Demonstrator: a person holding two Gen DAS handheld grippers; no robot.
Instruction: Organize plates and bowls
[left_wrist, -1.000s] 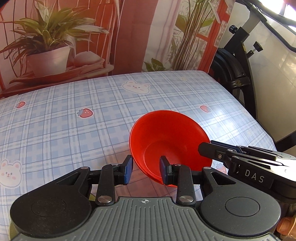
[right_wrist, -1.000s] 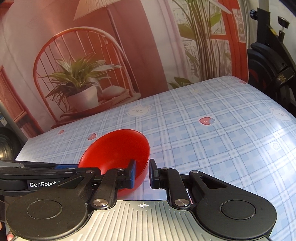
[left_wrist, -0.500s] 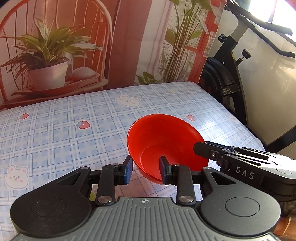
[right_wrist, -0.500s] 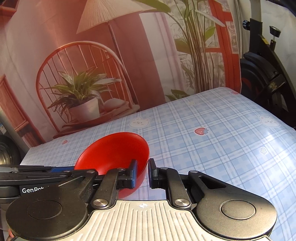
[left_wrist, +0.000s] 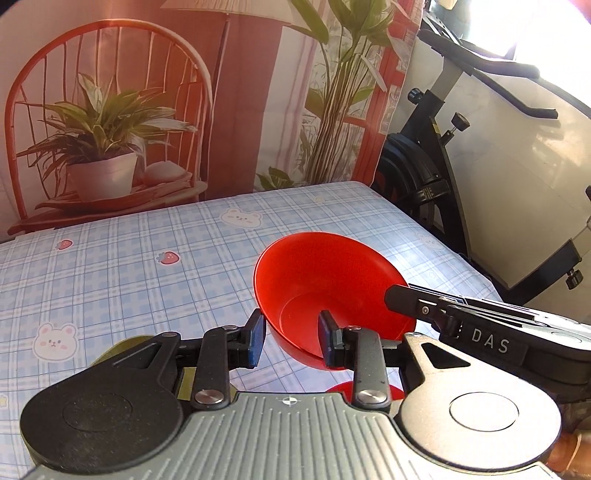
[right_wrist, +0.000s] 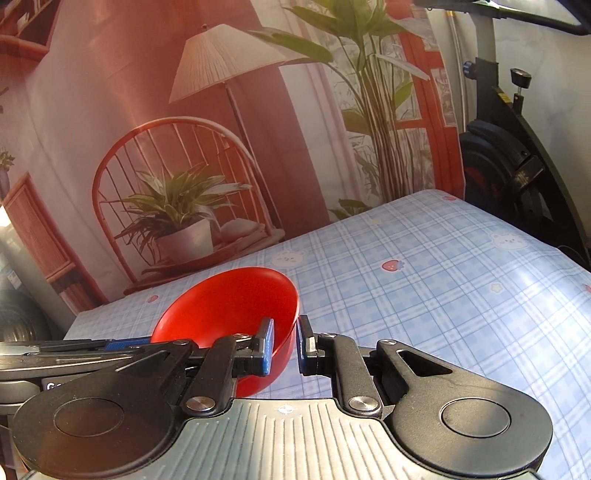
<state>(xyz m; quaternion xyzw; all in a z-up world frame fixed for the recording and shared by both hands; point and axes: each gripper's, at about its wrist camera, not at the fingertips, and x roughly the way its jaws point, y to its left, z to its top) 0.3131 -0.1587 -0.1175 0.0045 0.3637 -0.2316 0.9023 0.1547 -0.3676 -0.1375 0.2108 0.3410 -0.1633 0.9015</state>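
Note:
A red bowl (left_wrist: 328, 291) is held tilted in the air above the checked tablecloth (left_wrist: 122, 273). My right gripper (right_wrist: 284, 345) is shut on the bowl's right rim (right_wrist: 236, 306), one finger inside and one outside. My left gripper (left_wrist: 291, 338) straddles the bowl's near-left rim with a gap between its pads; the left pad does not touch the wall. The right gripper's body (left_wrist: 491, 332) shows at the bowl's right side in the left wrist view. A second red piece (left_wrist: 364, 391) and an olive-green dish edge (left_wrist: 125, 345) peek out under the left gripper.
A printed backdrop with a plant and chair (left_wrist: 103, 147) hangs behind the table's far edge. A black exercise bike (left_wrist: 443, 177) stands past the table's right edge, also in the right wrist view (right_wrist: 517, 162).
Both grippers and the red bowl have risen together above the table, so the cameras see more of the backdrop. The grip on the bowl is unchanged.

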